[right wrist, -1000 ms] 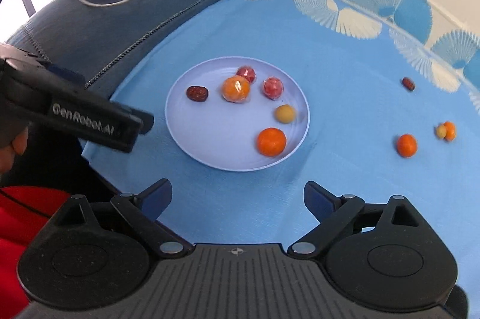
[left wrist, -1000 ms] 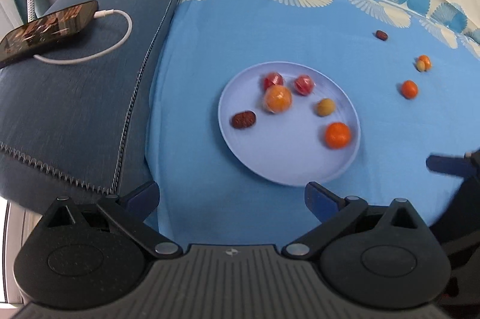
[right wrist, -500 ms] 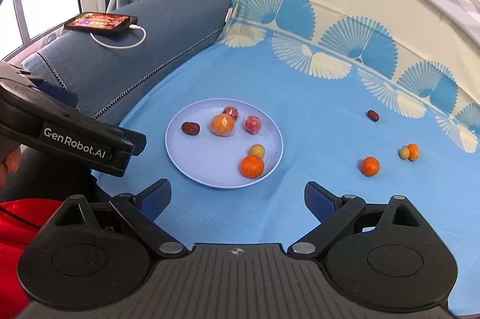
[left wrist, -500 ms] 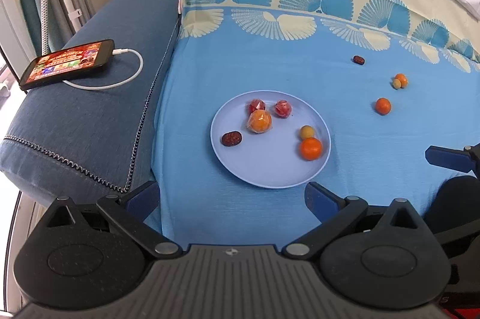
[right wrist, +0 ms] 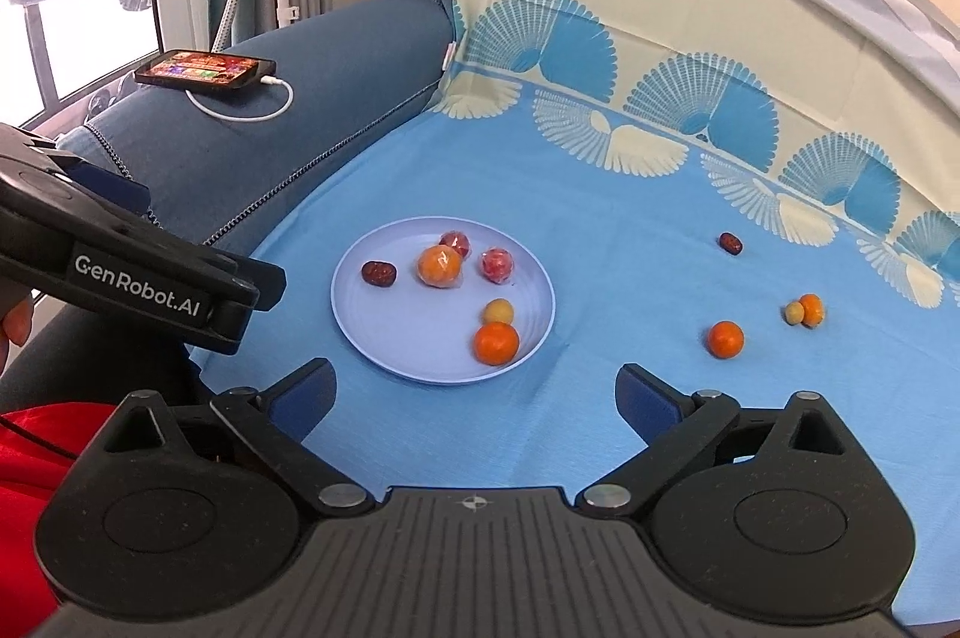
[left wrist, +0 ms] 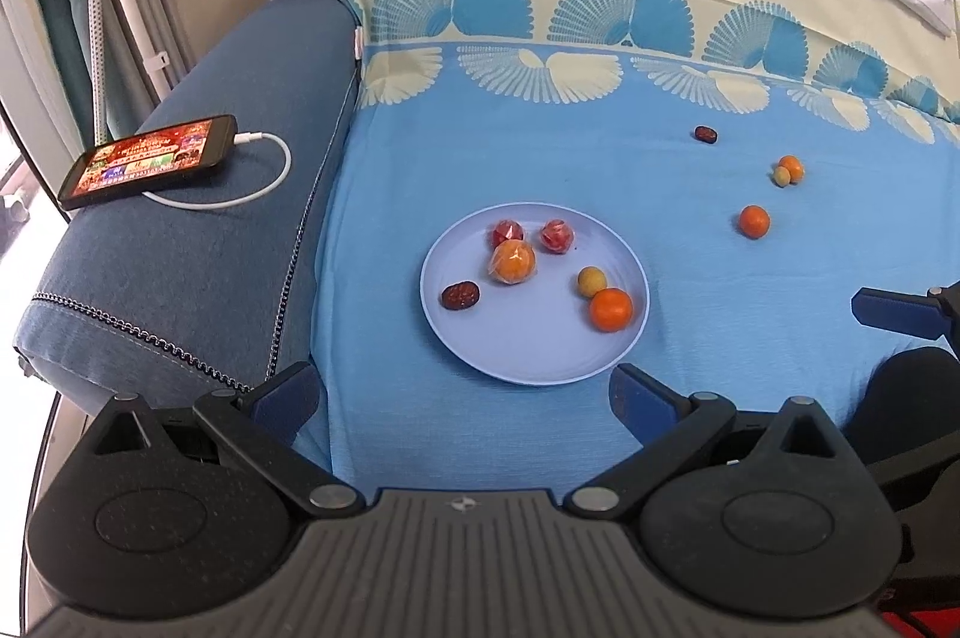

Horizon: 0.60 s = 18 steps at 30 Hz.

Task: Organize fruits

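Note:
A pale blue plate [left wrist: 534,350] [right wrist: 390,332] lies on the blue cloth. It holds a wrapped orange [left wrist: 512,261], two red wrapped fruits [left wrist: 557,236], a dark date [left wrist: 460,295], a small yellow fruit [left wrist: 591,281] and an orange [left wrist: 610,309]. Loose on the cloth to the right are an orange [right wrist: 725,338], an orange and yellow pair [right wrist: 804,311] and a date [right wrist: 730,243]. My left gripper [left wrist: 465,392] is open and empty, held back from the plate's near rim. My right gripper [right wrist: 477,392] is open and empty, also short of the plate.
A phone [left wrist: 147,161] on a white charging cable [left wrist: 240,194] lies on the blue sofa armrest at left. The patterned cloth runs up the sofa back. A curtain and window frame stand at far left. The left gripper's body [right wrist: 138,272] shows at left in the right wrist view.
Both grippers have pulled back and up from the plate, so plate and fruits look smaller and farther. Both stay open and empty. No fruit has moved.

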{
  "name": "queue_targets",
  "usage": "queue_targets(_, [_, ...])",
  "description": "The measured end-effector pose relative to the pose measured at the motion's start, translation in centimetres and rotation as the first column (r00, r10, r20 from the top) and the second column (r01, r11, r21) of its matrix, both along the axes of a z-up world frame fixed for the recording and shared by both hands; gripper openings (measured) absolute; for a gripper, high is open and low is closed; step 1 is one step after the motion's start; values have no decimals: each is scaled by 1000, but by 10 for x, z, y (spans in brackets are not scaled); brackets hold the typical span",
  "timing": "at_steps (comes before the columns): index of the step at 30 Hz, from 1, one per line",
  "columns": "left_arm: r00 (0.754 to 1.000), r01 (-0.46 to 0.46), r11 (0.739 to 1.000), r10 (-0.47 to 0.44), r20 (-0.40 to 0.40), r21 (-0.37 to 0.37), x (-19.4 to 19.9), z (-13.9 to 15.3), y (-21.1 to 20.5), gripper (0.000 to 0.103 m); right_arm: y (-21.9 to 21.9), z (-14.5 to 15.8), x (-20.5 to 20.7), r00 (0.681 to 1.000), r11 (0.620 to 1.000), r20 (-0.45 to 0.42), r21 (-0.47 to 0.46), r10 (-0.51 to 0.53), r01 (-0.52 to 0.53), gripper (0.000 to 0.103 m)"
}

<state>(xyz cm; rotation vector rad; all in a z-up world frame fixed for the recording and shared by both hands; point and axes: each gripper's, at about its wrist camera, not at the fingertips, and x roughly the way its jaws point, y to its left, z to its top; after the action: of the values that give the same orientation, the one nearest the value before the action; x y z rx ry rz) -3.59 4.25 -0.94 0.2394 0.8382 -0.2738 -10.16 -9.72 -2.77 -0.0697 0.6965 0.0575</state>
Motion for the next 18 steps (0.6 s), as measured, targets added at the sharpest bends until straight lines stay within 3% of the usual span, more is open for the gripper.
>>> queue_targets(18, [999, 42, 998, -41, -17, 42, 1, -6, -13, 103, -7, -4, 0, 1000, 999, -5, 34, -16, 16, 101])
